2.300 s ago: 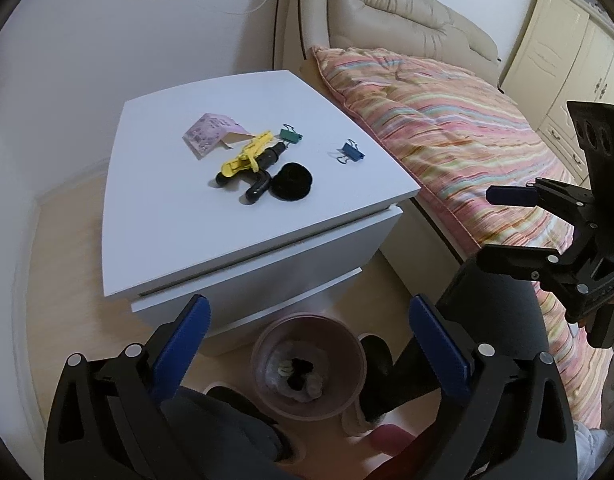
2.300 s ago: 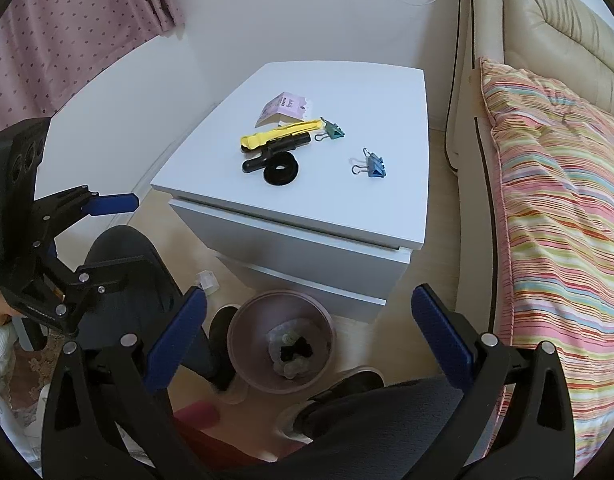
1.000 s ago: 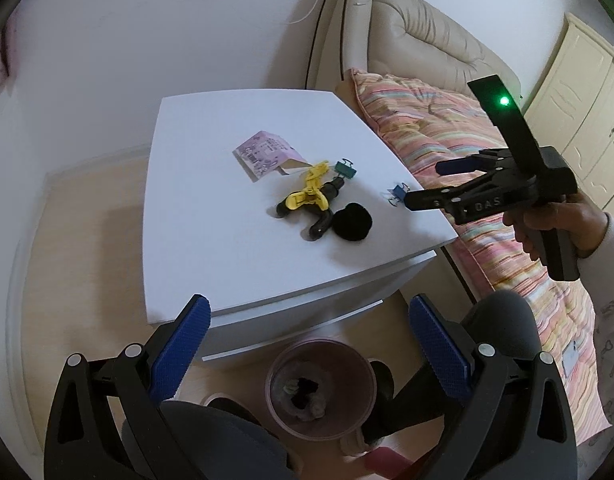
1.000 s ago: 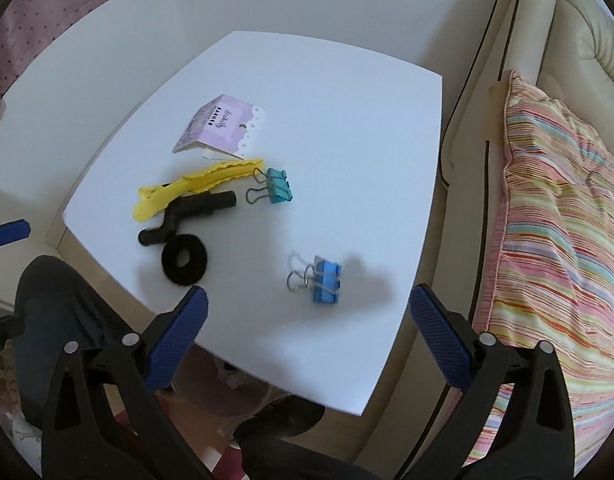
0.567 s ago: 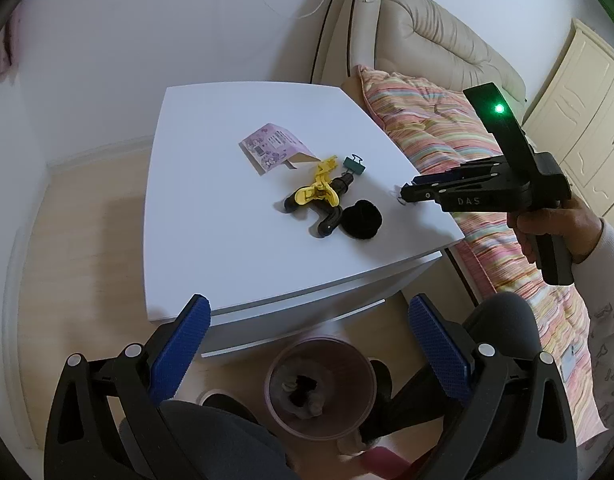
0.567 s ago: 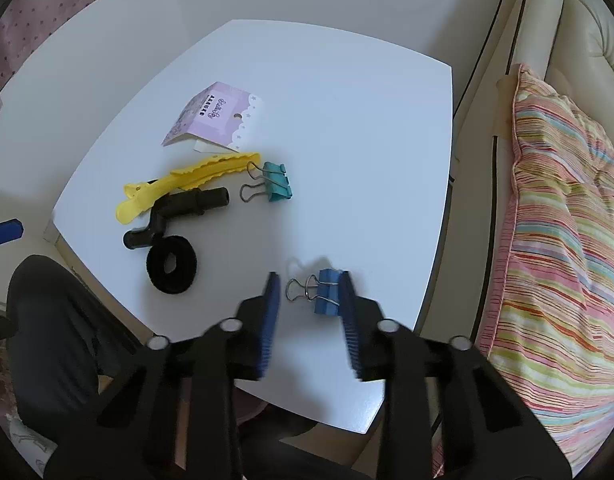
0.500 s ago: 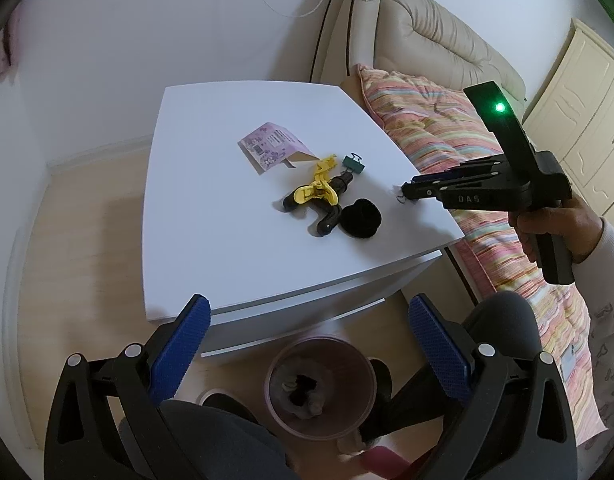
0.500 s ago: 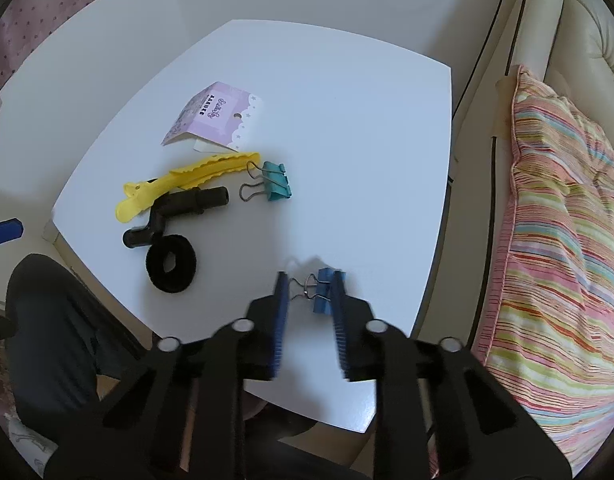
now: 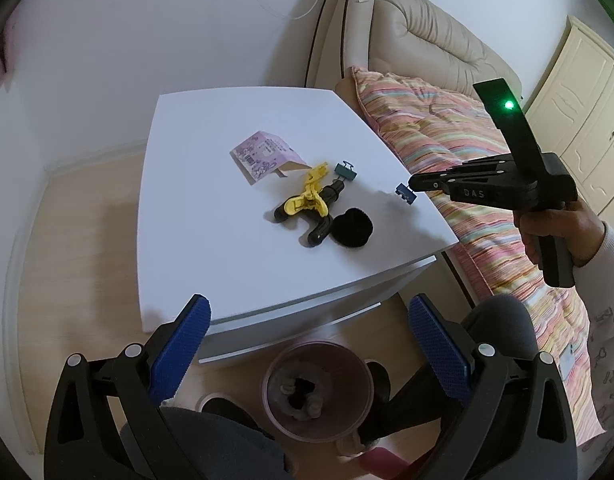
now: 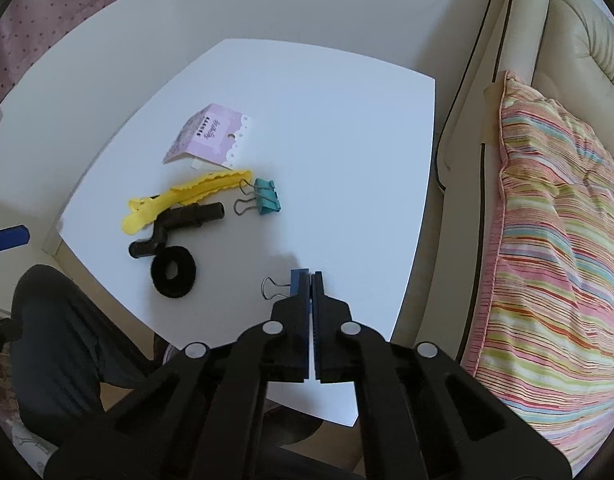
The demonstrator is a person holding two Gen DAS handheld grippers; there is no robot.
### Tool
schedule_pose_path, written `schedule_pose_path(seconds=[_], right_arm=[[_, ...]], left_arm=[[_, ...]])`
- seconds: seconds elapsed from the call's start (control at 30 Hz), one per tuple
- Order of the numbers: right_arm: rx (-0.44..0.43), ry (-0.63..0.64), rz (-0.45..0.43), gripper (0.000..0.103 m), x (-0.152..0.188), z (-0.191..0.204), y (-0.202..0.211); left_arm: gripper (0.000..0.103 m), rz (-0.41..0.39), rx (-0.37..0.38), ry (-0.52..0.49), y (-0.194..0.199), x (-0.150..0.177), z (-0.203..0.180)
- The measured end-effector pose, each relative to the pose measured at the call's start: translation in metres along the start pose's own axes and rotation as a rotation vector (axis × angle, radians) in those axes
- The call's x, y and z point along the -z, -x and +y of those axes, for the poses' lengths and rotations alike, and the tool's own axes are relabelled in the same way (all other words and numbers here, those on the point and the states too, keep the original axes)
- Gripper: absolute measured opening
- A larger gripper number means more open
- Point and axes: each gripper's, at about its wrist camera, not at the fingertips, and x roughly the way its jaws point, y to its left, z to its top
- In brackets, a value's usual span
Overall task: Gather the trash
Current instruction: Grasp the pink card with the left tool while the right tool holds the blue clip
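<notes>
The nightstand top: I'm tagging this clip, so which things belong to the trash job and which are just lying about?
Belongs to the job:
- blue binder clip, pinched in the shut right tool
- teal binder clip, yellow hair clip, black hair tie, black pipe piece, pink card, probably next
- pink bin on the floor

Just there:
- striped quilt
- headboard
- wardrobe
</notes>
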Motion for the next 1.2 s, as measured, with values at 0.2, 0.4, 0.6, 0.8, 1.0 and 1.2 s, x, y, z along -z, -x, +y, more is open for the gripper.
schedule_pose_path(seconds=[0.2, 0.4, 0.6, 0.8, 1.0, 1.2], right_arm=[[-0.029, -0.015, -0.023, 0.001, -0.001, 0.000, 0.010], [-0.057, -0.022, -0.054, 0.001, -0.003, 0.005, 0.022], [-0.079, -0.027, -0.070, 0.001, -0.003, 0.005, 0.027], [-0.096, -0.029, -0.085, 0.001, -0.003, 0.005, 0.030], [-0.105, -0.025, -0.095, 0.001, -0.005, 0.005, 0.033], [-0.113, -0.035, -0.099, 0.001, -0.004, 0.004, 0.033]], left_arm=[[0.095, -0.002, -0.011, -0.021, 0.001, -0.020, -0.004], [0.096, 0.002, -0.008, -0.007, 0.001, -0.054, -0.003], [0.096, 0.058, 0.003, 0.047, -0.013, -0.093, 0.003], [0.095, 0.117, -0.008, 0.114, -0.037, -0.129, 0.010], [0.096, 0.182, -0.039, 0.161, -0.069, -0.152, 0.016], [0.095, 0.271, -0.112, 0.262, -0.112, -0.162, 0.028]])
